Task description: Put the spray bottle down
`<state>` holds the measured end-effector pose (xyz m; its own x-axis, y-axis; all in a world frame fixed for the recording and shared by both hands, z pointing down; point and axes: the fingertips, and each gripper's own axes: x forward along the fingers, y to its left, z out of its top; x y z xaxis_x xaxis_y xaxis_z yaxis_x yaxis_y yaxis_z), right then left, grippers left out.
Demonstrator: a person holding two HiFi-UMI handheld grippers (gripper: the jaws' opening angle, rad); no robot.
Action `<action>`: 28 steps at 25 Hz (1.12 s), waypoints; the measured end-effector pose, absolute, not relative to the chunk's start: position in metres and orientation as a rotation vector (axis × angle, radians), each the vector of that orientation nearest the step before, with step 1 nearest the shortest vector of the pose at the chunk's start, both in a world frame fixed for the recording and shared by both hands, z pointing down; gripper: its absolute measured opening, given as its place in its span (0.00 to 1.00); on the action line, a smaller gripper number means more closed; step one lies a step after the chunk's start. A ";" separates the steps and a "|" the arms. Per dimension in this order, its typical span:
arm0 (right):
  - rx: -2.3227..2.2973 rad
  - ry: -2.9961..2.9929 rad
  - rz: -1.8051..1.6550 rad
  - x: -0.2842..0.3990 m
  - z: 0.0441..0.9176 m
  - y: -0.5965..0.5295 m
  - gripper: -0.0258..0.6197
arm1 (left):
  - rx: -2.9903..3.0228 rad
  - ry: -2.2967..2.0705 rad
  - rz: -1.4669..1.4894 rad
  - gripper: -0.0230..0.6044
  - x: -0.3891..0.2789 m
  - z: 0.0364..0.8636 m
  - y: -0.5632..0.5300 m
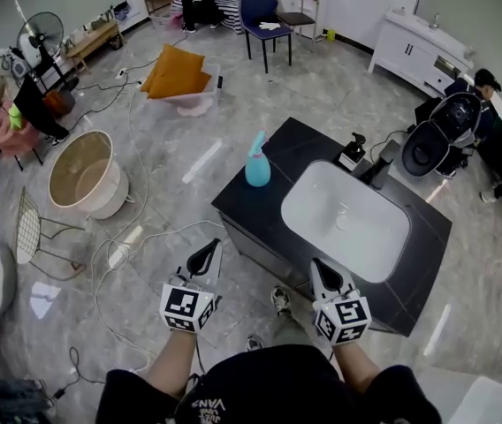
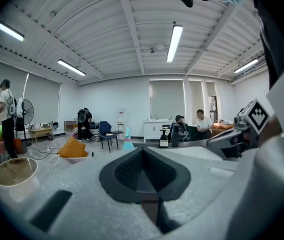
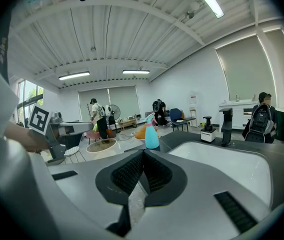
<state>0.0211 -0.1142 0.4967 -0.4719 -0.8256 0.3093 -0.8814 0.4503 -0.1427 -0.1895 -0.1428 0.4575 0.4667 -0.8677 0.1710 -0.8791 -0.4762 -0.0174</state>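
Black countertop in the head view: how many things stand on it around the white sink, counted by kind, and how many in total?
spray bottle: 1
pump bottle: 1
faucet: 1
Total: 3

Bare countertop (image 1: 244, 203) around the spray bottle (image 1: 257, 162); faucet (image 1: 382, 164) and soap dispenser (image 1: 353, 152) well apart beside sink (image 1: 322, 203)

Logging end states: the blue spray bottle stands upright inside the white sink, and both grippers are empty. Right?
Not quite. The spray bottle stands upright on the dark counter beside the white sink, not inside it, as the head view shows. The left gripper and right gripper are indeed empty.
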 end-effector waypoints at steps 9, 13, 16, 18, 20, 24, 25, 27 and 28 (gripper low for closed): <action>1.478 -2.527 0.410 0.009 0.494 -0.079 0.04 | 2.605 -1.577 0.241 0.05 -0.200 0.458 -0.083; 1.475 -2.527 0.409 0.005 0.495 -0.064 0.04 | 2.597 -1.581 0.243 0.05 -0.205 0.460 -0.062; 1.470 -2.521 0.409 0.004 0.498 -0.053 0.04 | 2.589 -1.583 0.238 0.05 -0.208 0.463 -0.047; 1.469 -2.516 0.408 0.004 0.499 -0.046 0.04 | 2.580 -1.581 0.232 0.05 -0.209 0.465 -0.039; 1.467 -2.513 0.406 0.003 0.500 -0.040 0.04 | 2.568 -1.582 0.224 0.05 -0.211 0.466 -0.032; 1.457 -2.512 0.402 0.001 0.503 -0.031 0.04 | 2.547 -1.603 0.234 0.05 -0.216 0.471 -0.019; 1.455 -2.513 0.402 0.000 0.503 -0.029 0.04 | 2.538 -1.609 0.244 0.05 -0.218 0.474 -0.015; 1.451 -2.517 0.401 -0.003 0.504 -0.025 0.04 | 2.520 -1.618 0.258 0.05 -0.221 0.479 -0.008; 1.448 -2.518 0.399 -0.004 0.504 -0.024 0.04 | 2.513 -1.621 0.259 0.05 -0.223 0.481 -0.004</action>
<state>-0.0042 -0.0236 0.5035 -0.4958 -0.8107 0.3115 -0.8673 0.4809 -0.1287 -0.2232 -0.0036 0.4807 0.4045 -0.8879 0.2189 -0.9120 -0.4096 0.0238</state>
